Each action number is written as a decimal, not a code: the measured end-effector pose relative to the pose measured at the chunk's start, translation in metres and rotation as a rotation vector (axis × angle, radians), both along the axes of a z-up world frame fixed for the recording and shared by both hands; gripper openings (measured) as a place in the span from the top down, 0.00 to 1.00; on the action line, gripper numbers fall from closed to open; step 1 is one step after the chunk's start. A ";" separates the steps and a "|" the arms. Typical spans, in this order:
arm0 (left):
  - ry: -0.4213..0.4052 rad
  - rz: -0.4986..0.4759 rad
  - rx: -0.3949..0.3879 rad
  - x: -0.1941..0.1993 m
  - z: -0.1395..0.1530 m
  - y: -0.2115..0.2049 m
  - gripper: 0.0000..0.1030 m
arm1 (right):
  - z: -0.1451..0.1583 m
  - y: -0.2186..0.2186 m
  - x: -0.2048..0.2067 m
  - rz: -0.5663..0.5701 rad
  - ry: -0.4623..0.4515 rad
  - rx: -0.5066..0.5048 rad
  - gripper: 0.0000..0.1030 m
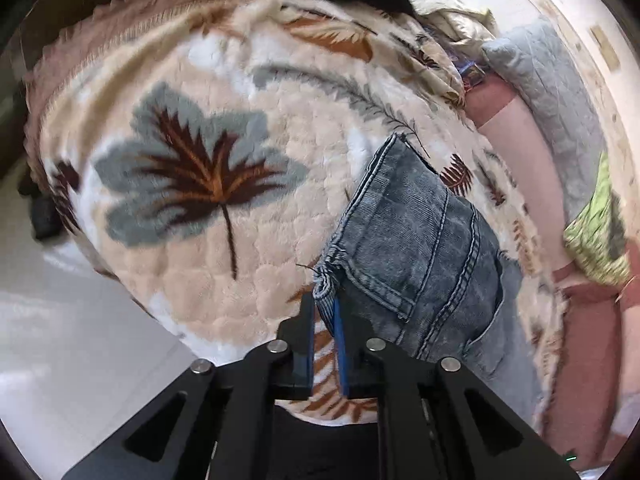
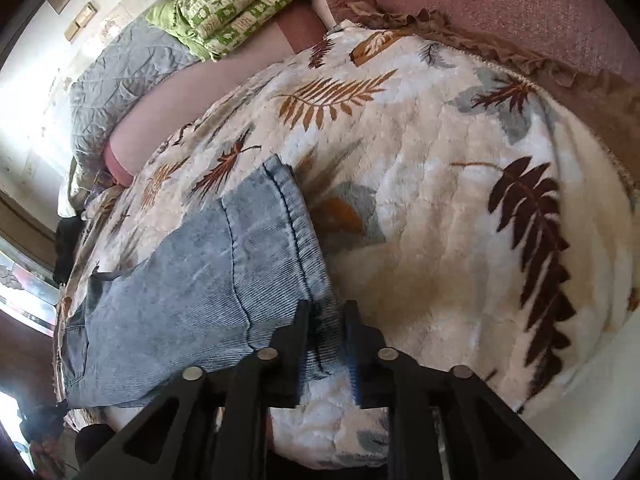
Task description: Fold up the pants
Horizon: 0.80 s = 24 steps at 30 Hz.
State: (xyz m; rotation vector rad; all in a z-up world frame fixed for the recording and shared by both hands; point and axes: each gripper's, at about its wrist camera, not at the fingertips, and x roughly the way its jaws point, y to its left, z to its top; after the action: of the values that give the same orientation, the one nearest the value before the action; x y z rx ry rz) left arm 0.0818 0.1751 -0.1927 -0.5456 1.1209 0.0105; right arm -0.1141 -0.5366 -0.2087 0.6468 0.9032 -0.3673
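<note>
Left wrist: left gripper (image 1: 325, 308) pinches jeans (image 1: 412, 248) corner, nearly closed.

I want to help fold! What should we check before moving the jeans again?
1. Left gripper pinching the jeans at the waistband corner: ok.
2. Right gripper pinching the hem end of the jeans: ok.
3. Jeans lying on the blanket, not hanging off the edge: ok.
4. Fabric between the grippers smooth: cannot tell, a dark fold shows near the pocket.
5. Bare blanket beside the jeans for the fold: ok.
6. Both legs stacked evenly: cannot tell.
</note>
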 end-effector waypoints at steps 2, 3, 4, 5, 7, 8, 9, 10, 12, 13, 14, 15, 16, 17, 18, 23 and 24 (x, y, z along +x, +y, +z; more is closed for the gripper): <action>-0.022 0.026 0.167 -0.008 0.015 -0.006 0.77 | 0.012 0.004 -0.004 -0.011 -0.018 -0.056 0.65; -0.049 0.031 0.246 -0.013 0.022 -0.010 0.69 | 0.018 0.007 -0.006 -0.013 -0.029 -0.080 0.64; -0.082 0.028 0.308 -0.019 0.031 -0.013 0.59 | 0.026 0.011 -0.008 -0.015 -0.044 -0.111 0.64; -0.107 0.030 0.341 -0.023 0.037 -0.015 0.56 | 0.031 0.013 -0.008 -0.021 -0.053 -0.132 0.64; -0.164 0.030 0.385 -0.031 0.052 -0.022 0.54 | 0.045 0.021 -0.008 -0.047 -0.076 -0.196 0.64; -0.186 0.019 0.389 -0.033 0.058 -0.028 0.54 | 0.050 0.024 -0.006 -0.048 -0.084 -0.212 0.64; -0.208 -0.004 0.388 -0.035 0.064 -0.036 0.50 | 0.055 0.030 -0.003 -0.035 -0.099 -0.219 0.64; -0.228 -0.040 0.386 -0.036 0.069 -0.049 0.46 | 0.058 0.035 0.002 -0.013 -0.113 -0.213 0.64; -0.256 -0.129 0.375 -0.036 0.074 -0.081 0.42 | 0.059 0.048 0.013 0.025 -0.126 -0.192 0.64; -0.262 -0.172 0.364 -0.036 0.075 -0.096 0.41 | 0.056 0.059 0.024 0.057 -0.125 -0.175 0.64; -0.264 -0.219 0.348 -0.036 0.074 -0.111 0.41 | 0.053 0.067 0.031 0.080 -0.120 -0.168 0.64; -0.253 -0.269 0.326 -0.034 0.072 -0.130 0.40 | 0.048 0.080 0.043 0.114 -0.103 -0.166 0.64; -0.232 -0.305 0.300 -0.031 0.068 -0.147 0.40 | 0.042 0.094 0.055 0.152 -0.077 -0.168 0.64; -0.211 -0.336 0.267 -0.028 0.064 -0.161 0.40 | 0.036 0.104 0.065 0.185 -0.053 -0.167 0.64; -0.185 -0.375 0.235 -0.023 0.057 -0.180 0.40 | 0.029 0.114 0.074 0.211 -0.032 -0.163 0.64; -0.098 -0.493 0.277 -0.015 0.027 -0.237 0.40 | 0.001 0.137 0.097 0.295 0.087 -0.139 0.64; -0.070 -0.505 0.293 -0.014 0.020 -0.245 0.40 | -0.003 0.136 0.095 0.305 0.113 -0.143 0.64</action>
State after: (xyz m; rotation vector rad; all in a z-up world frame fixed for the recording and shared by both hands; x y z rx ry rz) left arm 0.0682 -0.0704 -0.1725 0.0063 1.1380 -0.2765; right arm -0.0192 -0.4004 -0.2119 0.3521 1.0556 -0.1933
